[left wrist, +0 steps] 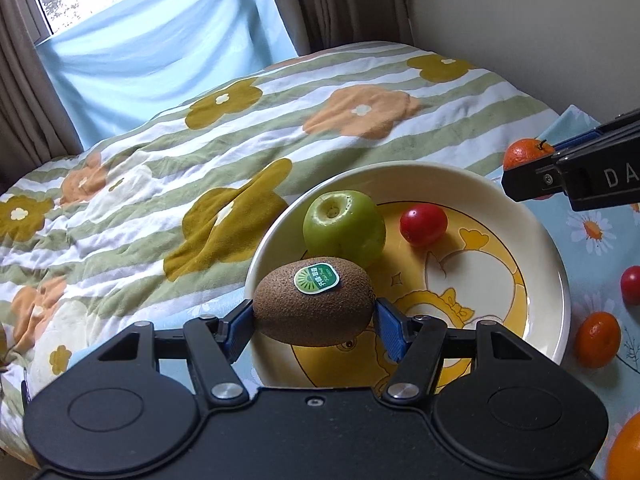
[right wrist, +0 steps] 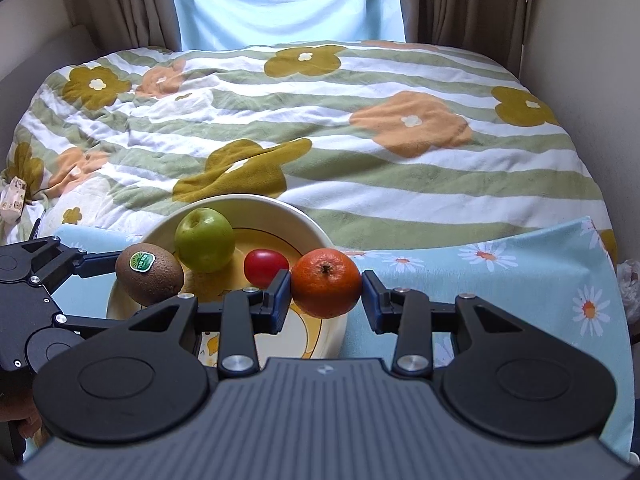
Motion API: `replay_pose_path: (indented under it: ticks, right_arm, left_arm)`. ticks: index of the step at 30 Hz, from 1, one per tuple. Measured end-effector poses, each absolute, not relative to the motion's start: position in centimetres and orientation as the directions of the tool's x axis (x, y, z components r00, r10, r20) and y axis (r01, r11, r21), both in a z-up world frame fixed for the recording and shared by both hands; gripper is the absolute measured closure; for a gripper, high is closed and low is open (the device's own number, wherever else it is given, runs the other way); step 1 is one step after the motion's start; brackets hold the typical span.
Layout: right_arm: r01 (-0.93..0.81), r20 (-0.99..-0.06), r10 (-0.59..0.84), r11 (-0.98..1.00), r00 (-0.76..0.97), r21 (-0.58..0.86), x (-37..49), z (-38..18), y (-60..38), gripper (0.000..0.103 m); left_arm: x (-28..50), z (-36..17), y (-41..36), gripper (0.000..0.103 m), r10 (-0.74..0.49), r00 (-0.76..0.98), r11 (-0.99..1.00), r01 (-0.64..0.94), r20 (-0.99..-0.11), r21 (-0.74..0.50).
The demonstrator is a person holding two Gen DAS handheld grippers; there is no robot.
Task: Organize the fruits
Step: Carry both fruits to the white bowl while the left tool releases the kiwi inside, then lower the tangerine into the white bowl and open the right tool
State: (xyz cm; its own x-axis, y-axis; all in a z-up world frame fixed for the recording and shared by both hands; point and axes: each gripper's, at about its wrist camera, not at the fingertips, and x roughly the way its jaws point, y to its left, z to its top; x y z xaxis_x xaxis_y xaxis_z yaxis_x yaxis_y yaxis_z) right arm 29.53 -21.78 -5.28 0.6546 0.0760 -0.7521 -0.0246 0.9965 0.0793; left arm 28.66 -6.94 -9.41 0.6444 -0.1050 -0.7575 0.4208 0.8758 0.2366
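My left gripper (left wrist: 314, 320) is shut on a brown kiwi (left wrist: 314, 302) with a green sticker, held over the near left rim of a cream plate (left wrist: 536, 232) with a yellow cartoon print. A green apple (left wrist: 344, 228) and a small red tomato (left wrist: 423, 224) lie in the plate. My right gripper (right wrist: 326, 294) is shut on an orange tangerine (right wrist: 326, 282), held over the plate's right edge (right wrist: 320, 236). In the right wrist view the left gripper (right wrist: 132, 280) comes in from the left with the kiwi (right wrist: 149, 274), beside the apple (right wrist: 205, 239) and tomato (right wrist: 266, 267).
The plate sits on a light blue daisy cloth (right wrist: 500, 264) at the bed's near edge. On the cloth right of the plate lie another tangerine (left wrist: 598, 339), a red tomato (left wrist: 631, 285) and a large orange (left wrist: 626, 450). Behind spreads a striped flowered blanket (right wrist: 360, 128).
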Motion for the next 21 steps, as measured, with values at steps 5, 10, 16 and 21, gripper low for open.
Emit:
replay_pose_path:
  ticks: [5, 10, 16, 21]
  right_arm:
    - [-0.017, -0.756, 0.069, 0.997, 0.651, 0.077, 29.6, -5.5, -21.8, 0.05]
    - [-0.021, -0.755, 0.08, 0.996, 0.65, 0.088, 29.7, -5.4, -21.7, 0.05]
    - [-0.07, -0.753, 0.11, 0.994, 0.649, 0.085, 29.7, -5.1, -21.4, 0.05]
    - [-0.137, -0.754, 0.138, 0.988, 0.642, 0.064, 30.0, -5.4, -20.6, 0.05]
  left_arm:
    - [28.6, -9.5, -7.1, 0.026, -0.118, 0.645, 0.862, 0.444, -0.755, 0.244]
    - [28.2, -8.4, -6.6, 0.012, -0.148, 0.657, 0.868, 0.445, -0.739, 0.221]
    - [28.1, -6.7, -4.7, 0.012, -0.165, 0.658, 0.908, 0.392, -0.735, 0.147]
    - [27.3, -5.7, -3.3, 0.005, -0.155, 0.67, 0.928, 0.351, -0.725, 0.125]
